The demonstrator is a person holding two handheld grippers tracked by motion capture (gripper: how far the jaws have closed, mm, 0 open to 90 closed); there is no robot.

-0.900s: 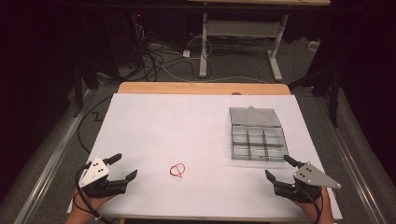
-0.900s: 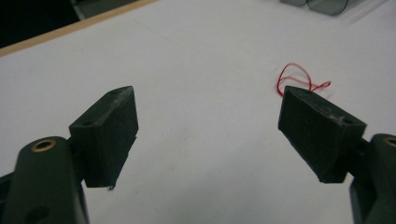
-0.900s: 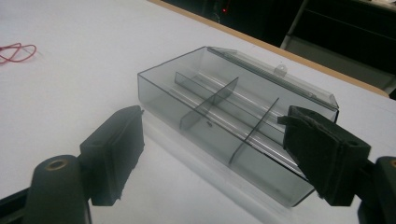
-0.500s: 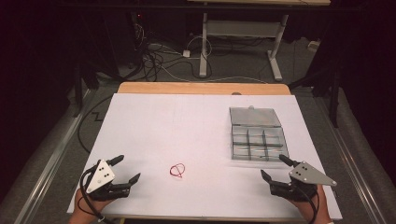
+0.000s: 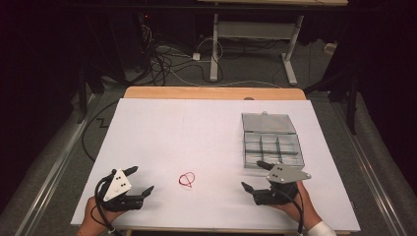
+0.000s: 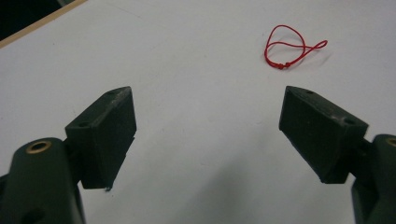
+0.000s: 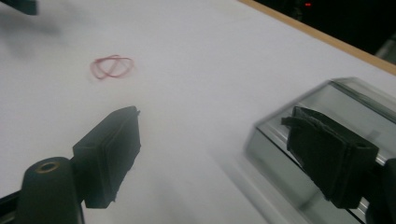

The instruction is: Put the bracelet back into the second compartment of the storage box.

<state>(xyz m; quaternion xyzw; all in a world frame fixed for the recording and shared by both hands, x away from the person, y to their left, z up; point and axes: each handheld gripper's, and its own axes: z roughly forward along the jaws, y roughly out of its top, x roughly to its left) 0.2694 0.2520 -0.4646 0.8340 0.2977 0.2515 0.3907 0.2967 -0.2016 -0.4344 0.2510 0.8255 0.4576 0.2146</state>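
Note:
A thin red string loop [image 5: 186, 180] lies on the white table top [image 5: 196, 132] near the front, between my two grippers. In the left gripper view the red string loop [image 6: 289, 46] sits ahead and to the right of the jaws. My left gripper [image 5: 138, 181] is open at the front left with nothing between its jaws. My right gripper [image 5: 254, 175] is open at the front right, just in front of a clear compartment box [image 5: 272, 143]. In the right gripper view the red string loop [image 7: 112, 66] lies far left and the clear compartment box [image 7: 322, 130] is close on the right.
The compartment box's lid [image 5: 268, 123] is folded open toward the back. A wooden table edge [image 5: 211, 93] runs along the far side. Beyond it, cables [image 5: 162, 59] and a desk frame [image 5: 251, 34] stand on the dark floor.
My right gripper has moved left and forward, toward the front corner of the box and the string. My left gripper has shifted slightly toward the front edge. Both stay open.

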